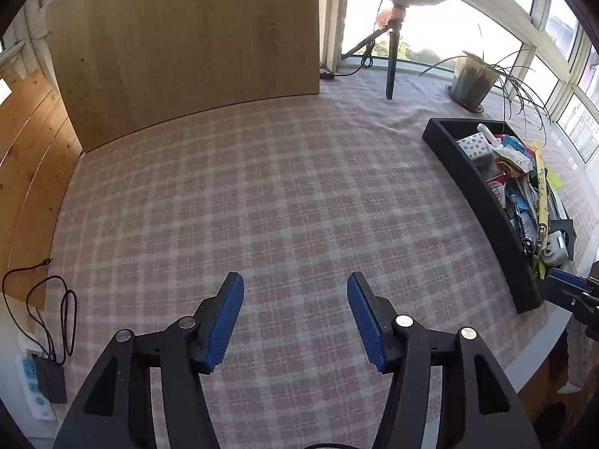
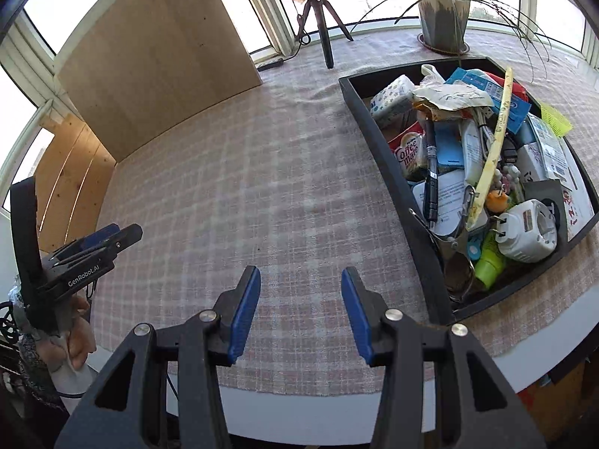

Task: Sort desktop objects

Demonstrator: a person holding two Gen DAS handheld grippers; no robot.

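Checked cloth [image 2: 232, 172] covers the surface. Wood panel [image 2: 157, 60] at far left corner; tripod [image 2: 322, 11] and plant [image 2: 443, 18] along far edge by windows. Full black tray [image 2: 419, 224] at right edge. Left gripper [image 1: 295, 318] and right gripper [image 2: 301, 310] both wide, empty.

Bench [image 2: 584, 310] with a pale edge, covered by a pink-and-white checked cloth [image 1: 262, 194] that stops short of the near edge. The wide middle of the cloth is bare, slightly rumpled toward the far side.

On the cloth, right: a black tray [image 2: 423, 224], long and shallow, heaped with mixed small items. Beyond it, a potted plant [image 2: 443, 18] on a saucer near the windows. Far centre: a small tripod [image 2: 322, 18] with a cable trailing off it. Far left: a wooden board [image 1: 187, 45] standing upright on the cloth.
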